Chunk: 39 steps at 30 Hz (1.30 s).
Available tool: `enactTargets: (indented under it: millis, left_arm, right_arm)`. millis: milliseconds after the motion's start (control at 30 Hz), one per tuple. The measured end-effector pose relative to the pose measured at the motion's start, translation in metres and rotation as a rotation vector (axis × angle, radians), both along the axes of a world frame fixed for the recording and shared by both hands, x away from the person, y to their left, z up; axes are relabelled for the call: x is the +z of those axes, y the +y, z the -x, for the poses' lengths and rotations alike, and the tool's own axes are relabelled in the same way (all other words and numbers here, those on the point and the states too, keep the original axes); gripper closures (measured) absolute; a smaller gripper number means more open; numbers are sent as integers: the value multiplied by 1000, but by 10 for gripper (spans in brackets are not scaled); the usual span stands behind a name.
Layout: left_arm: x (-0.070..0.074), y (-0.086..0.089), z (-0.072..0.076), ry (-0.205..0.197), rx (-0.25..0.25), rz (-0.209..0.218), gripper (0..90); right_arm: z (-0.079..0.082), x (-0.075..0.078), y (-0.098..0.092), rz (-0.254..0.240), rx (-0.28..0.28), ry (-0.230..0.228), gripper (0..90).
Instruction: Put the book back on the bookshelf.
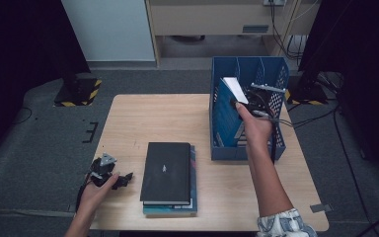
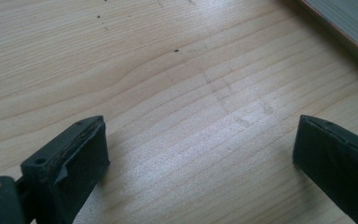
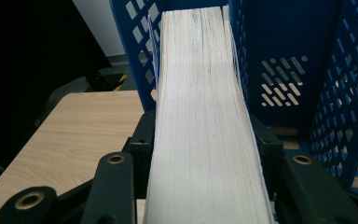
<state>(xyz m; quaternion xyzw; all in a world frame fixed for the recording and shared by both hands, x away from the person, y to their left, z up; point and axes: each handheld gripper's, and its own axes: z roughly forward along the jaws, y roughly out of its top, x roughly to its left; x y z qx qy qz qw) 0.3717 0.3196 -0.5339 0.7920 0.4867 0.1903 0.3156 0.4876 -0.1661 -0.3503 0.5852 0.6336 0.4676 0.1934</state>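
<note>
1. Firstly, at the left near side of the table I see the left gripper in the person's left hand, low over the wood near the front edge.
2. From the left gripper view, its two black jaws stand wide apart and only bare wood lies between them; they hold nothing.
3. Just to the right of it, in the near middle of the table, a black book lies flat on top of a teal book, and the teal one shows along the right and near edges of the stack. I believe the book edge in the far right corner of the left gripper view belongs to this stack.
4. Further right, the blue file rack stands on the far right part of the table, with its open side up and dividers inside.
5. Over the rack, the right gripper in the person's right hand is closed on a book, which is tilted with its pale page edge upward, partly inside the rack.
6. From the right gripper view, both jaws press on the covers of the book, and its far end points into a compartment beside the rack's left wall.
</note>
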Motion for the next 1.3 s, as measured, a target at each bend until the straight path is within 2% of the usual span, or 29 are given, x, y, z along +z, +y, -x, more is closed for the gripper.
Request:
enactTargets:
  millis: [267,600,967,1300]
  left_arm:
    - [0,0,0,-1,1,-2,27]
    - [0,0,0,-2,0,0,26]
    - [0,1,0,-2,1,1,26]
    - [0,0,0,-4,4,5,26]
  right_arm:
    - [0,2,0,14,-1,12,583]
    - [-2,5,5,19,-22,-14,597]
    - [-15,13,11,21,-37,-27,597]
    - [-27,19,20,36,-58,-64,596]
